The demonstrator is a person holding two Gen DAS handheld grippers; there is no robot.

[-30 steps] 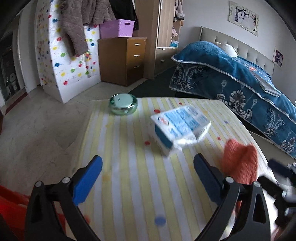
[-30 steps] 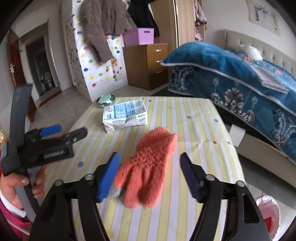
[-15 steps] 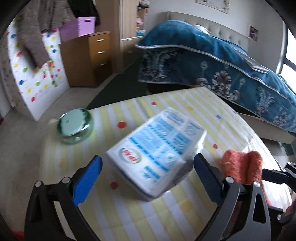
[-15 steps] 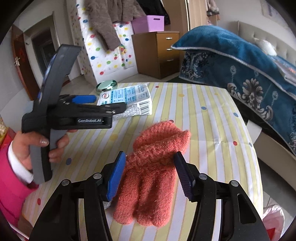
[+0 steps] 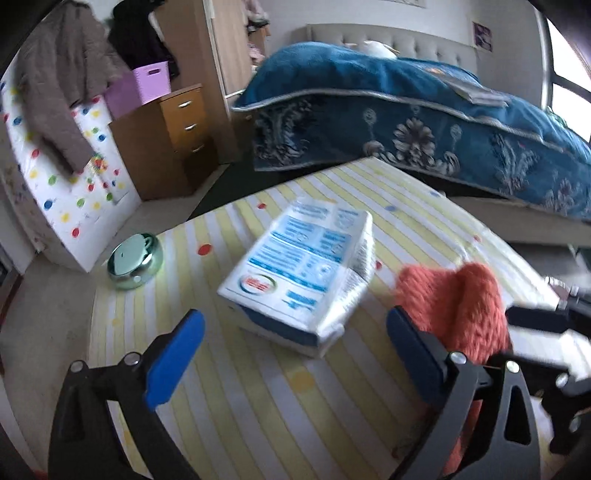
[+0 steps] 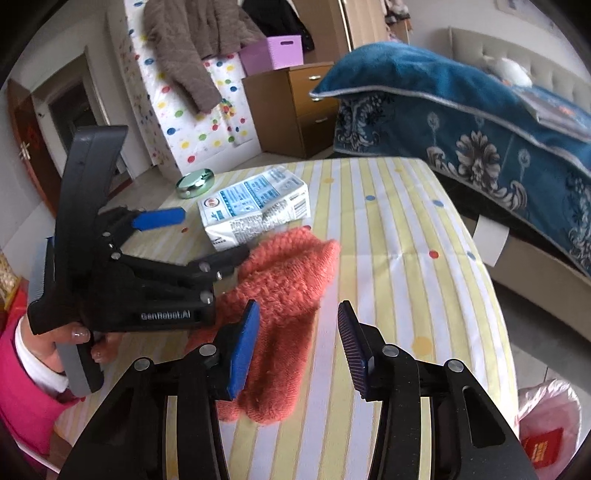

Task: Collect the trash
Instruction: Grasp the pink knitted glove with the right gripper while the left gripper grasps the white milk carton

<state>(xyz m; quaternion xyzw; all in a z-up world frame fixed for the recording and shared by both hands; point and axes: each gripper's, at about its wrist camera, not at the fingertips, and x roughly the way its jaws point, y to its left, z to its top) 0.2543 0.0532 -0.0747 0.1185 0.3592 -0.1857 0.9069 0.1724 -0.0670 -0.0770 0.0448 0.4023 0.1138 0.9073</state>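
Right tool [image 6: 295, 345] jaws closing over orange glove [image 6: 280, 291]

a bed [image 5: 424, 122] under a blue patterned cover [image 6: 480, 122] fills the right side, padded headboard [image 5: 388, 35] behind. a wooden drawer chest [image 6: 291, 110] stands by a dotted white panel [image 6: 192, 122]. daylight enters a window [image 5: 569, 96].

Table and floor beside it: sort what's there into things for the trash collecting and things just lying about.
For the job:
- crumpled carton, lying on the table
- pink bag on the floor by the table
- left gripper, open, just short of the carton
- right gripper, jaws closing around the glove

Lying about:
- orange glove
- green tin
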